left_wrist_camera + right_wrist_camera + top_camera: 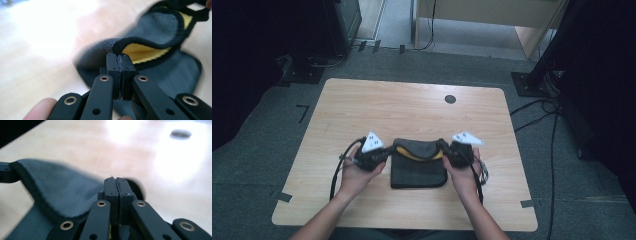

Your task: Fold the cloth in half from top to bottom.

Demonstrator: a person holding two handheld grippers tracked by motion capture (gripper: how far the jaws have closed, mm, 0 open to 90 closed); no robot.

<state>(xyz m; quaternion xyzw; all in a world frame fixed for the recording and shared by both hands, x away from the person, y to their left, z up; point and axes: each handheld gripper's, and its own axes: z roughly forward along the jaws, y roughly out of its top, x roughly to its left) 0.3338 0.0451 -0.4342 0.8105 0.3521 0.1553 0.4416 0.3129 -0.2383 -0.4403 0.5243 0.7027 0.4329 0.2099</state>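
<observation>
Left gripper (384,155): jaws clamped on the left corner of the grey cloth (419,167), its dark hem pinched between the pads. Right gripper (446,150): jaws clamped on the right corner of the same edge. Cloth: spans between both grippers, gripped edge raised showing yellow lining, remainder lying on the near middle of the wooden table (362,100).

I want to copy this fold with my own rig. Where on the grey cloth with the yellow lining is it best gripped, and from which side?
Grip the grey cloth at the two far corners of its top layer, on the black-bound hem, coming in from either side. The left gripper and right gripper are shut there. The thin hem fits between the fingers, and the layer lifts, showing the yellow lining.
</observation>
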